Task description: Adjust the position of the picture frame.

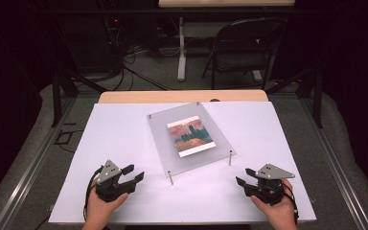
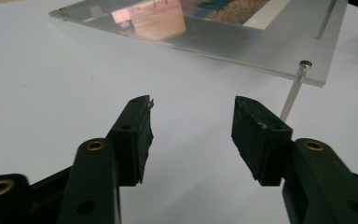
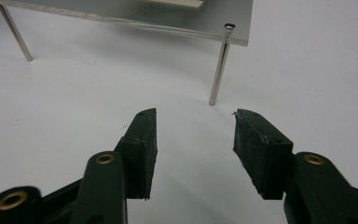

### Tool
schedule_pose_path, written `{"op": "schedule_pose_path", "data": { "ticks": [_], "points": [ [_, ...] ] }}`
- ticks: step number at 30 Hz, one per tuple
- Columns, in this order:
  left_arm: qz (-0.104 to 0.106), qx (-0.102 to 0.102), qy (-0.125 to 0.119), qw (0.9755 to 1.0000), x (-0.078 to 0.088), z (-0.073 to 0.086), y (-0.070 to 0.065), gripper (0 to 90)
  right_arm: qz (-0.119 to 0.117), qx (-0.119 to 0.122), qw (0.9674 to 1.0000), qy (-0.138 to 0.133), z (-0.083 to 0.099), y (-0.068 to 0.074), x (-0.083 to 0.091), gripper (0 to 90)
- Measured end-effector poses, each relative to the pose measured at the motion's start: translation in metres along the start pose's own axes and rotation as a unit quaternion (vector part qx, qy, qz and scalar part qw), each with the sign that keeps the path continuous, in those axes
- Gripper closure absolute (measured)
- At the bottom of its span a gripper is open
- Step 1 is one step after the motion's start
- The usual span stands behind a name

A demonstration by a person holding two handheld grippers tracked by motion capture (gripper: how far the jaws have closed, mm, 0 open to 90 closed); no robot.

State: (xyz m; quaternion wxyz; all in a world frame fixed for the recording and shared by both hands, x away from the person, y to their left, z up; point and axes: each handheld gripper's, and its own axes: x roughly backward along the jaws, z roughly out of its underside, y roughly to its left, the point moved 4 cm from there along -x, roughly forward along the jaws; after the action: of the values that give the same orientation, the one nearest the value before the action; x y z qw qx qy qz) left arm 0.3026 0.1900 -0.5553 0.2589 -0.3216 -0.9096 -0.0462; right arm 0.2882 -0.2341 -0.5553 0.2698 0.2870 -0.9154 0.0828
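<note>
A clear acrylic panel [image 1: 172, 132] on thin metal legs stands in the middle of the white table [image 1: 124, 129], with a small painted picture [image 1: 190, 137] lying on it. My left gripper [image 1: 133, 173] rests near the front left, open, nothing between its jaws. In the left gripper view the panel [image 2: 242, 42] and one leg [image 2: 297, 88] lie ahead of the left gripper [image 2: 193, 105]. My right gripper [image 1: 243, 177] sits at the front right, open and empty. The right gripper [image 3: 195, 114] points at a panel leg [image 3: 220, 65].
A folding chair [image 1: 244, 48] and a table leg [image 1: 182, 48] stand beyond the far edge on the floor. Metal rails [image 1: 33, 163] run along both sides of the table. Cables trail from each gripper toward the front edge.
</note>
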Motion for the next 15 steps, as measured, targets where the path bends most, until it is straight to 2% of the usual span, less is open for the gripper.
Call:
{"op": "schedule_pose_path", "data": {
  "ticks": [2,5,9,10,12,15],
  "points": [
    [-0.001,-0.007,0.007,0.9999,-0.001,-0.001,-0.004,43.3,0.005,-0.003,1.0,-0.004,-0.001,0.0,-0.001,44.2],
    [0.002,-0.01,0.005,0.9999,-0.001,-0.002,-0.007,42.9,0.013,-0.001,0.9999,-0.009,-0.002,0.002,-0.001,42.5],
    [0.02,-0.002,0.003,0.9998,-0.003,-0.003,-0.013,41.1,0.003,-0.001,1.0,-0.007,-0.003,0.004,0.0,49.0],
    [0.02,-0.003,0.004,0.9998,-0.004,-0.003,-0.013,40.2,0.002,0.001,1.0,-0.001,-0.002,0.005,0.0,48.9],
    [0.024,0.011,0.005,0.9996,-0.005,-0.002,-0.012,39.8,-0.005,0.004,1.0,0.007,-0.001,0.005,-0.003,48.1],
    [0.027,0.013,0.011,0.9995,-0.007,-0.002,-0.012,39.8,-0.004,0.004,0.9999,0.012,0.0,0.003,-0.005,47.6]
  ]
}}
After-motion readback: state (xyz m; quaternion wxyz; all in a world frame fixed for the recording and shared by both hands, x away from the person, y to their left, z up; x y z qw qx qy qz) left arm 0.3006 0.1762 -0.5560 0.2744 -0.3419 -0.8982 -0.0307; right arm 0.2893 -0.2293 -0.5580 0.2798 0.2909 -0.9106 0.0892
